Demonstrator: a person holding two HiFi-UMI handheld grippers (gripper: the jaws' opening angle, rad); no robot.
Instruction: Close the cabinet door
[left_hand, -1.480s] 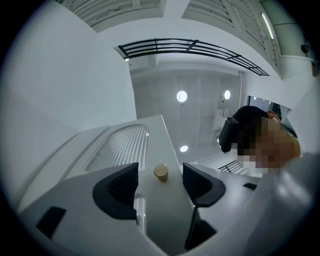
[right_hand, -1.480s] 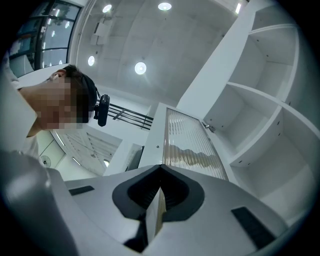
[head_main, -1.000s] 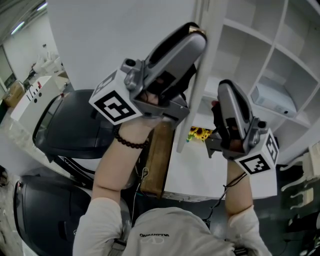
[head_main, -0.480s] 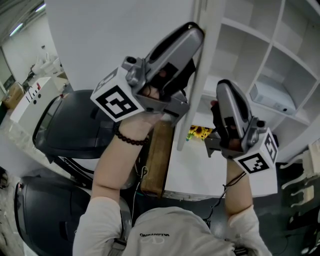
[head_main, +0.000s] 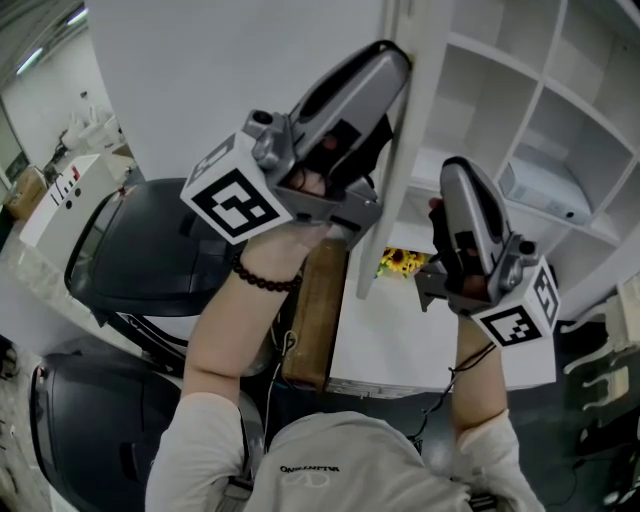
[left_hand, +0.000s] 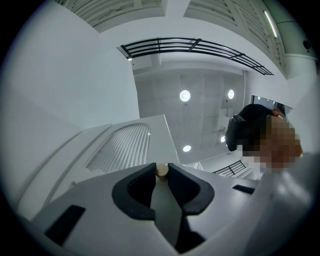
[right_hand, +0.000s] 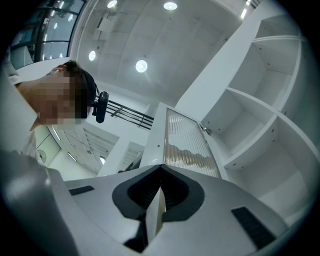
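Note:
The white cabinet door (head_main: 400, 150) stands open, seen edge-on in the head view; its ribbed glass panel (left_hand: 120, 147) fills the left gripper view. My left gripper (head_main: 398, 55) reaches up along the door's left face. Its jaws are closing, and the small beige door knob (left_hand: 161, 170) sits pinched between the tips of the left gripper (left_hand: 161, 167). My right gripper (head_main: 452, 168) is raised just right of the door, in front of the open shelves (head_main: 520, 110). The right gripper (right_hand: 160, 169) has its tips together, with the ribbed door panel (right_hand: 187, 142) beyond them.
A white box (head_main: 545, 195) rests on a shelf at the right. A sunflower print (head_main: 400, 263) lies on the white counter (head_main: 400, 350) under the door. A brown wooden block (head_main: 315, 320) stands at the counter's left edge, with dark rounded seats (head_main: 150, 250) farther left.
My right gripper has drifted slightly to the right, uncovering more of the sunflower print. The left gripper stays at the door's edge, barely shifted.

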